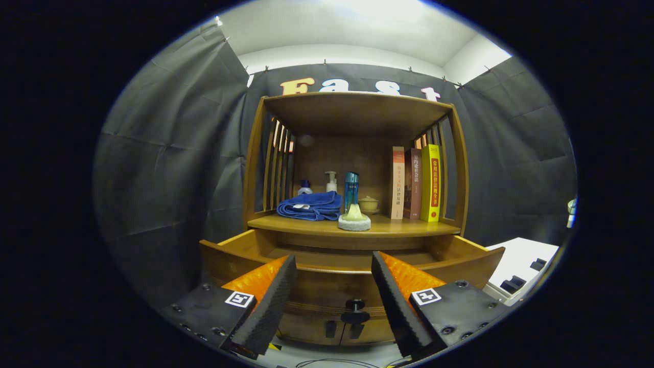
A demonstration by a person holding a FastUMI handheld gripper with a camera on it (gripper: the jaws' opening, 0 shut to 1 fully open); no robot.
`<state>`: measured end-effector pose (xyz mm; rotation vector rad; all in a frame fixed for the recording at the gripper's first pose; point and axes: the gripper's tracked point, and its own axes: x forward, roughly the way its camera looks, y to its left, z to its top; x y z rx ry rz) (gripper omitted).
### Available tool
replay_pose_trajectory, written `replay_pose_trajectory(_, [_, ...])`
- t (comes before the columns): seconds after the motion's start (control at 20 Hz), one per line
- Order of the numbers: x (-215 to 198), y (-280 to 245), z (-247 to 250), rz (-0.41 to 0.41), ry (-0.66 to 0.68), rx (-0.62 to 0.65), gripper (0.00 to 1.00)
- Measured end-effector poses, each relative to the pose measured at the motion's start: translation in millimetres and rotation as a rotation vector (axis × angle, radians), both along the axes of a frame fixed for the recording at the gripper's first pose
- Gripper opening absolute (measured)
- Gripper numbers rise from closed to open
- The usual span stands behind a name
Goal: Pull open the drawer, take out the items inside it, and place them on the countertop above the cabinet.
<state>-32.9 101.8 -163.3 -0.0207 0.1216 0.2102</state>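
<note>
Gripper [332,301] hung spread, holding nothing, w/ drawer [352,263] pulled open beneath; best it dipped straight in, steering clear of knob [355,306].

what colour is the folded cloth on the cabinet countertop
Blue. The folded cloth shows best in the gripper view, beyond the open tongs and pulled-out wooden drawer.
</note>
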Motion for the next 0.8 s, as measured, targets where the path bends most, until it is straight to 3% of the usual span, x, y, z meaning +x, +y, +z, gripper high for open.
replay_pose_trajectory(0.4, [9,-14,-63,-0.059,0.075,0.017,0.96])
replay_pose_trajectory(0.8, [28,-38,-79,-0.119,0.093,0.044,0.96])
